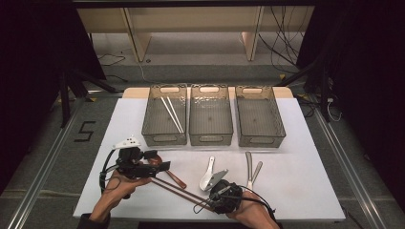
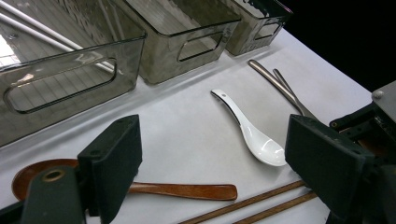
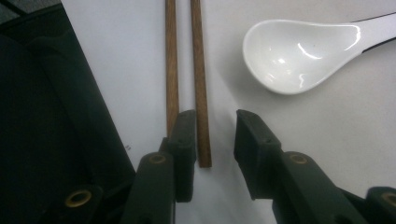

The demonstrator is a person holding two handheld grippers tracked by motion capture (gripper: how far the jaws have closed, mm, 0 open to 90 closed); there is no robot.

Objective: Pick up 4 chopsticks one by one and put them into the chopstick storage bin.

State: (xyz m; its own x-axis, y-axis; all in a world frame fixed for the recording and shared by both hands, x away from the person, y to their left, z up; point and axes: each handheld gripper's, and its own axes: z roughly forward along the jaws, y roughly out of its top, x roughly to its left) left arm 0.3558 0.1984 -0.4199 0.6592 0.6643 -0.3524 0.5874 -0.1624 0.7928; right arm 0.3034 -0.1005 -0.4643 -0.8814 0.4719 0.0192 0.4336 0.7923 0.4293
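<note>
Beside table (image 1: 296, 191), floor-marked "5" (image 1: 84, 130).

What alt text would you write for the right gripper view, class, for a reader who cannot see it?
Two black tongs stand open over the near ends of a pair of brown wooden chopsticks lying side by side on a white table. A white ceramic spoon lies to their right, bowl up.

A grey floor (image 1: 57, 157) marked "5" (image 1: 84, 130) is seen beside the table's left edge; pale wooden furniture (image 1: 191, 21) and loose cables (image 1: 282, 43) are noted beyond its far edge.
</note>
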